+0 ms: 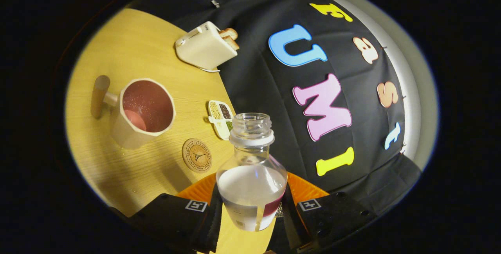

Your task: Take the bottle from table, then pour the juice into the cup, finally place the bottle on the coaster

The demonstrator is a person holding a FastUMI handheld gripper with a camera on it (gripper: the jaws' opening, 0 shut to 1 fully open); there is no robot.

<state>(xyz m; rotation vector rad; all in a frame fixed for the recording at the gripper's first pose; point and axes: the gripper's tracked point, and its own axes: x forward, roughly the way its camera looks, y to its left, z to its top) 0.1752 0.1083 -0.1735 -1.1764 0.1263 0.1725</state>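
My gripper (250,211) is shut on a clear plastic bottle (251,168) with no cap; both fingers press its lower body. A little whitish liquid shows in the bottle. The view is rolled, so the table looks tilted. Beyond the fingers on the wooden table (133,42) stands a cream faceted cup (141,111) with a wooden handle; reddish juice lies in its bottom. A round cork coaster (197,155) lies on the table between the cup and the bottle, bare.
A cream toaster (205,45) with toast slices stands at the table's far edge. A small divided dish (221,118) of grains lies near the bottle's neck. The black booth wall runs behind the table.
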